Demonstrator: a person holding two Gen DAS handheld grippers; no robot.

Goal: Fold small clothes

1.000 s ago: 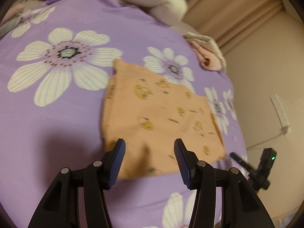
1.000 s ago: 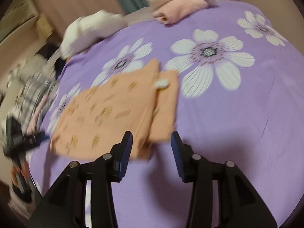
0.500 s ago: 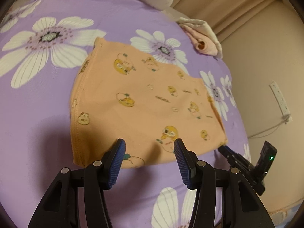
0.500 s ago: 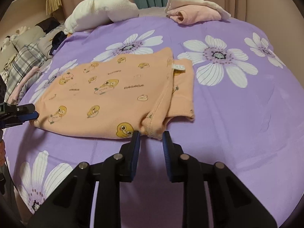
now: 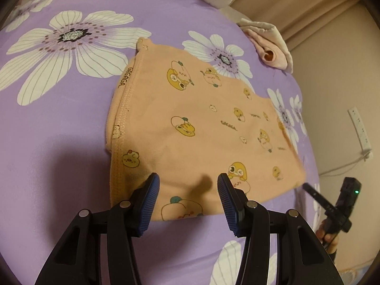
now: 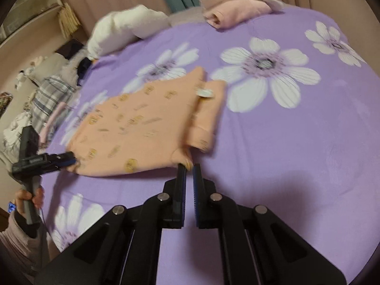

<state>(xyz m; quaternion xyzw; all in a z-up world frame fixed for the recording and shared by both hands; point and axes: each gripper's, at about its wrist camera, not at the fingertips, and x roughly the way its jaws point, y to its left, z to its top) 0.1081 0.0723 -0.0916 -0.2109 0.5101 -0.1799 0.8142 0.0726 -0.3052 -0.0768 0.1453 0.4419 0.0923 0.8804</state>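
A small orange garment (image 5: 197, 123) printed with yellow ducks lies flat on the purple flowered bedspread (image 5: 59, 123). It also shows in the right wrist view (image 6: 147, 123), with one side folded over a narrower strip. My left gripper (image 5: 187, 185) is open, its fingers straddling the garment's near edge just above it. It also shows in the right wrist view (image 6: 71, 160) at the garment's left corner. My right gripper (image 6: 188, 168) is shut on the garment's near corner. It shows in the left wrist view (image 5: 308, 187) at the garment's far right corner.
A folded pink and cream garment (image 6: 235, 9) and a white pillow (image 6: 123, 28) lie at the far edge of the bed. Plaid and dark clothes (image 6: 49, 95) are piled at the left. A wall with a socket strip (image 5: 359, 128) is to the right of the bed.
My right gripper has closed on the garment's near corner. My left gripper has moved in closer over the garment's edge and stays open.
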